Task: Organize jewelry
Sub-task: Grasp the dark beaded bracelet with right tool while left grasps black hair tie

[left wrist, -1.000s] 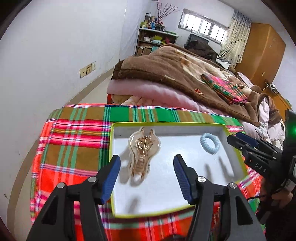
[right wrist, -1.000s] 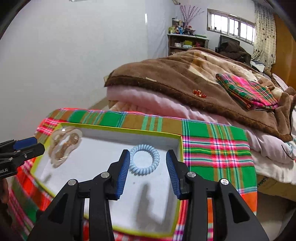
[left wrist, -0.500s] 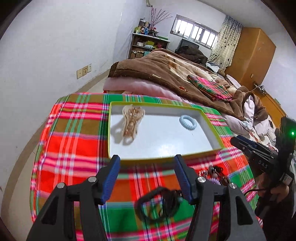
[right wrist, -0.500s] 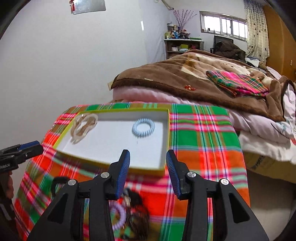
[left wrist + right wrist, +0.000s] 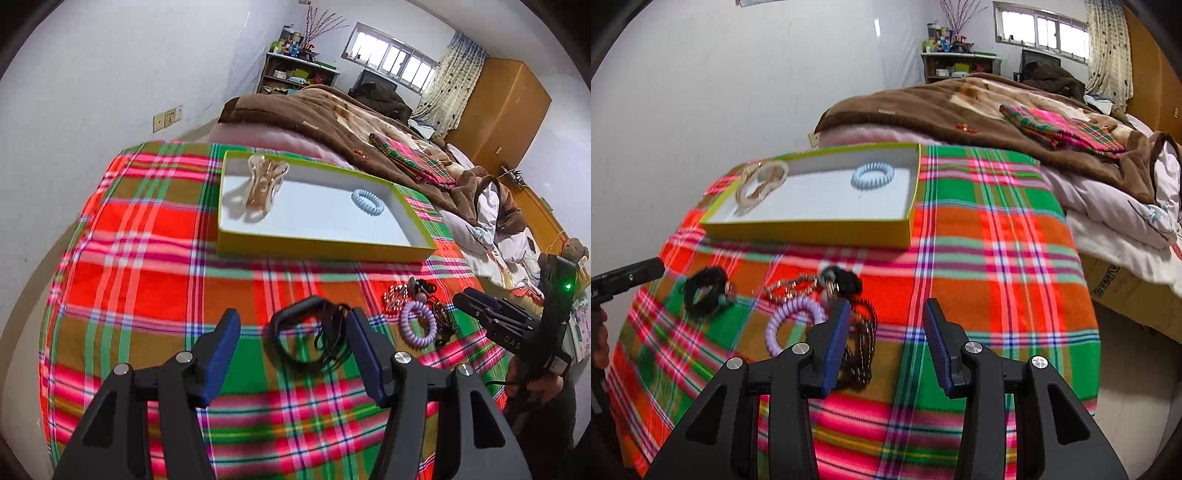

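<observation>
Left wrist view, left tool (image 5: 291, 350): jaws apart, empty.
Black band (image 5: 295, 334): between its tips, on the worktop (image 5: 147, 240); light, floppy; pinch the stiffer loop.
Right tool (image 5: 884, 345): agape, empty.
Lilac coil (image 5: 792, 321): just left; springy, pinch its rim.
Tray (image 5: 317, 247): beyond.

Clip (image 5: 264, 184) left & coil tie (image 5: 367, 202) right in tray (image 5: 325, 247); loose pile (image 5: 421, 314) before it.

red-green plaid cloth (image 5: 155, 236), yellow-green tray (image 5: 325, 245)
</observation>
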Available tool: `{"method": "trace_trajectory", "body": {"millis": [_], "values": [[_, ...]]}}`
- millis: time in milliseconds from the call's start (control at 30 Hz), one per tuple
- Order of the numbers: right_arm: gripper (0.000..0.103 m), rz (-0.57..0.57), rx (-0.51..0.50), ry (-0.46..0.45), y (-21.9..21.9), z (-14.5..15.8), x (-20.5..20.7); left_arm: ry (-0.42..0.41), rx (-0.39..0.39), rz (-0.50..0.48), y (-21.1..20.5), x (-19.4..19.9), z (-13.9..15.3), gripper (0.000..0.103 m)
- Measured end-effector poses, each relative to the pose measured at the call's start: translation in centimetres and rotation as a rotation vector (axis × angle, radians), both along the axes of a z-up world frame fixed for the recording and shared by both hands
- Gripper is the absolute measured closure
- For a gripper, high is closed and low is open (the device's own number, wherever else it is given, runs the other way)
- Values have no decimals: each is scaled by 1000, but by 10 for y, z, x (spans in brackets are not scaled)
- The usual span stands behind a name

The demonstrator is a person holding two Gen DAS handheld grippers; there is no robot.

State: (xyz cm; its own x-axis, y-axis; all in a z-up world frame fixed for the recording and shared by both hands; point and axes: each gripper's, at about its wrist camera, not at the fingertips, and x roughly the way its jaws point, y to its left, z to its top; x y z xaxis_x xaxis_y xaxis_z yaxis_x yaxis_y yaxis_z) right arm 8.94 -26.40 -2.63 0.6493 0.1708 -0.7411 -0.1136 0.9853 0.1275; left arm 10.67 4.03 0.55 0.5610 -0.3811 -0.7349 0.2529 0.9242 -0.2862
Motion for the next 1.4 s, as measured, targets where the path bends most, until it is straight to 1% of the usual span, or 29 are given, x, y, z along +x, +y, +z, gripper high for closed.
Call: {"method": "trace_trajectory", "body": {"millis": [133,333,400,500,700,733,767,800,833,1000,1133,1300,1400], "values": [[61,23,-1,14,2,-5,0,7,6,14,2,-5,-4,41],[61,64,-41,36,15,-14,3,16,10,17,2,-8,-8,41],[66,61,-55,34,16,-14,4,16,12,19,2,-9,-8,41],[70,61,-66,41,16,-18,6,17,14,19,2,-9,-7,41],[71,89,-127,28,25,-18,4,21,26,21,1,-9,-8,41],[72,94,-127,25,25,-19,3,22,28,23,0,-9,-8,41],[79,96,-127,24,26,-19,3,22,29,23,0,-9,-8,41],[87,95,-131,22,26,-18,3,22,31,21,-1,-9,-7,41],[90,92,-131,22,26,-19,2,23,33,19,-2,-9,-7,41],[96,74,-117,20,20,-18,1,25,51,5,-9,-8,-7,41],[96,36,-98,10,11,-16,0,29,66,0,-16,-6,-8,41],[96,-4,-52,-14,-2,-12,-6,27,80,-34,-29,-4,-9,41],[96,-24,-26,-29,-9,-8,-10,33,97,-36,-35,0,-11,41]]}}
